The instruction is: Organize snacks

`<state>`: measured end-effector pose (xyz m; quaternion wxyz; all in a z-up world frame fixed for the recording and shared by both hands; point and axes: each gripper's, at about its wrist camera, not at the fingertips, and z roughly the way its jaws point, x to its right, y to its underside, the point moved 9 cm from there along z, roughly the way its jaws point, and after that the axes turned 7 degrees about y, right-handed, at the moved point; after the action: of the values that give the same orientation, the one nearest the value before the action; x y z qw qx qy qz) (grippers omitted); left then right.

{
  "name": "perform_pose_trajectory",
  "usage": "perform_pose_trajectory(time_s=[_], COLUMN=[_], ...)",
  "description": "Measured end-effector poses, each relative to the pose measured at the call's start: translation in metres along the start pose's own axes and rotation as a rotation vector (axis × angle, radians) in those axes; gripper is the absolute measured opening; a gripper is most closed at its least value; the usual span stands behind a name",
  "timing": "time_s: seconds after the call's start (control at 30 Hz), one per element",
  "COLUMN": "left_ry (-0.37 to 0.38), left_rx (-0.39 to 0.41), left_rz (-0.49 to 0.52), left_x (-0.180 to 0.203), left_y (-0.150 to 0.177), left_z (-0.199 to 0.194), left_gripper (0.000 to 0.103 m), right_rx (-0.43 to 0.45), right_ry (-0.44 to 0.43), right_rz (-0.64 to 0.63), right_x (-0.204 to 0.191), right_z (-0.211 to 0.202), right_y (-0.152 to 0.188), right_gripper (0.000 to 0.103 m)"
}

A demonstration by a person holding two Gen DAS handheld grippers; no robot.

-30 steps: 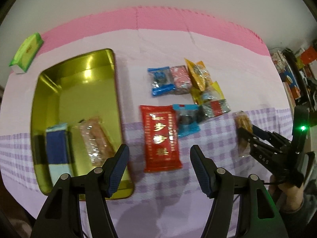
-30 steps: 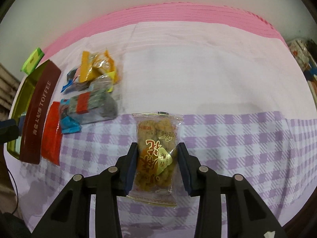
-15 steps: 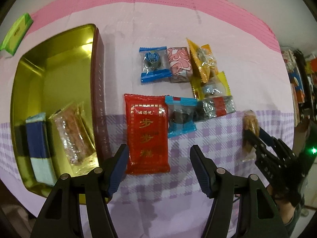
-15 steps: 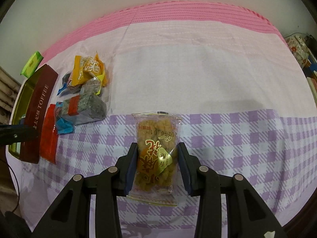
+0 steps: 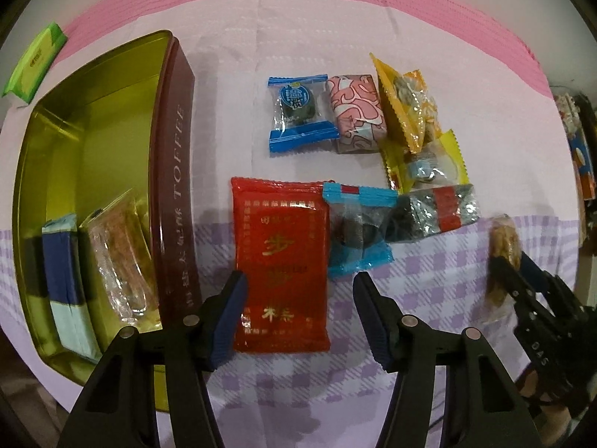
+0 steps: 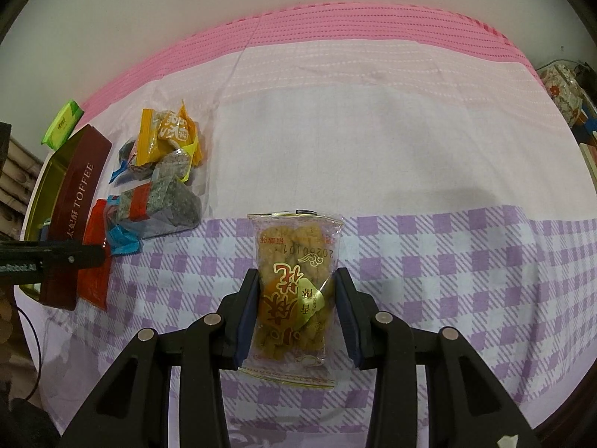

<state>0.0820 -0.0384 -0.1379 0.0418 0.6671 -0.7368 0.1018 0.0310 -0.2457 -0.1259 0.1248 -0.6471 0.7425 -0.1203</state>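
Observation:
A red packet with gold print (image 5: 280,257) lies flat on the cloth between the fingers of my left gripper (image 5: 298,298). That gripper points straight down. Its jaws are closing, and the pads stand clear of the packet's edges. Left of it is the gold toffee tin (image 5: 93,86), holding a blue packet (image 5: 61,272) and a clear packet of orange biscuit (image 5: 119,257). My right gripper (image 6: 296,298) is shut on a clear packet of golden fried snack (image 6: 294,257), held just above the checked cloth. That grip also shows at the right of the left wrist view, with the fried snack (image 5: 503,239) in it.
Several loose snacks lie beyond the red packet: a blue candy (image 5: 298,112), a pink one (image 5: 354,108), orange and yellow packets (image 5: 406,104), a silver one (image 5: 436,205) and a light blue one (image 5: 354,231). A green box (image 5: 33,59) sits far left. Clutter (image 5: 582,156) borders the right edge.
My left gripper has come down closer over the red packet and its jaws have narrowed a little. The right gripper still holds the fried snack in the same place.

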Motion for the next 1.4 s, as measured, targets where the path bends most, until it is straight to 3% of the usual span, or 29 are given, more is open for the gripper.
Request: perform_pose_trajectory(time_s=[0.4,0.97,1.1,1.4], left_ry=[-0.018,-0.063,-0.081,-0.065], left_rx=[0.032,0.017,0.021,0.011], left_rz=[-0.016,-0.014,0.01,0.027], left_x=[0.001,-0.007,-0.002,0.01], left_y=[-0.003,-0.002,-0.009,0.004], left_z=[0.001,0.007,0.013,0.018], left_gripper=[0.059,0.058,0.05,0.046], right_rx=[0.0,0.0,0.001,0.001], right_ry=[-0.002,-0.003,-0.005,-0.005], right_rz=[0.0,0.001,0.003,0.002], right_x=[0.0,0.0,0.0,0.0], right_z=[0.0,0.0,0.0,0.0], right_y=[0.0,0.0,0.0,0.001], right_gripper=[0.038,0.038,0.038,0.038])
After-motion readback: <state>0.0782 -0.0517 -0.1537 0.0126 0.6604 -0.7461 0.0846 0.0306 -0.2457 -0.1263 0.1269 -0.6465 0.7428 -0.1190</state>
